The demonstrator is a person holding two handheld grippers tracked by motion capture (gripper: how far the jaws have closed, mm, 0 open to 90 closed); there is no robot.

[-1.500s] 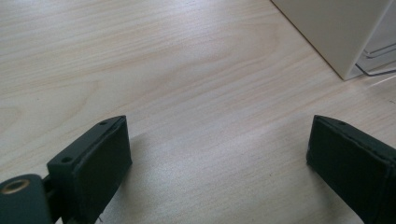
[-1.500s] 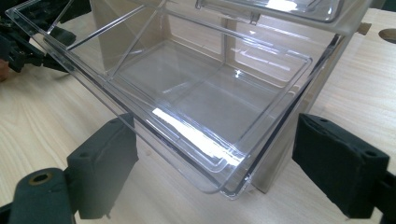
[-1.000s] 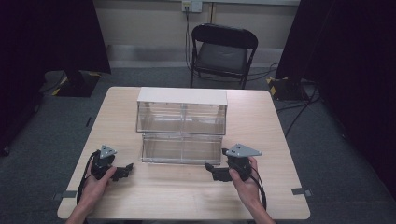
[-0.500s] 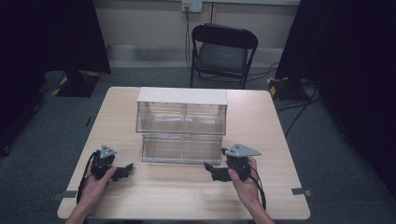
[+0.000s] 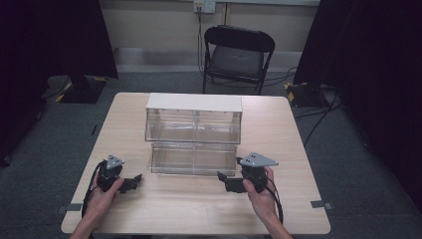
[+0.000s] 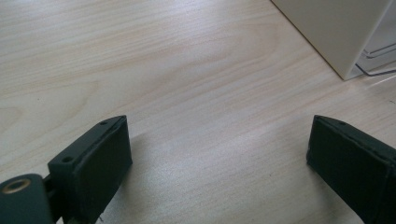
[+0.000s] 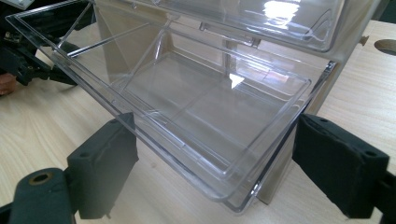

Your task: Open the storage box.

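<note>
On the wooden table (image 5: 278, 149) stands a drawer cabinet (image 5: 194, 112) with a white top and clear plastic drawers. The lower drawer (image 5: 193, 158) is pulled out toward the person and looks empty. In the right gripper view this drawer (image 7: 187, 112) is seen from very near, with its front corner between the two black jaws.

The right gripper (image 5: 224, 180) lies low at the right front corner of the drawer, jaws wide apart and gripping nothing. The rim passes between them, but I cannot say for sure whether a pad touches the plastic. The left gripper (image 5: 133, 180) rests near the left side of the drawer, a little apart from it. In its own view the left gripper (image 6: 219, 154) is spread open over bare wood, and only the white corner of the cabinet (image 6: 336, 32) is seen at the upper right.

I judge the drawer to be light, stiff and thin-walled. The smooth, glossy plastic will probably slip under the pads, and a hard squeeze could bend or crack the wall. The front rim or the thicker corner seems the best place to take hold, with moderate pressure. The cabinet itself may slide on the table if the drawer is pushed quickly, so steadying it with the other gripper would be wise.
</note>
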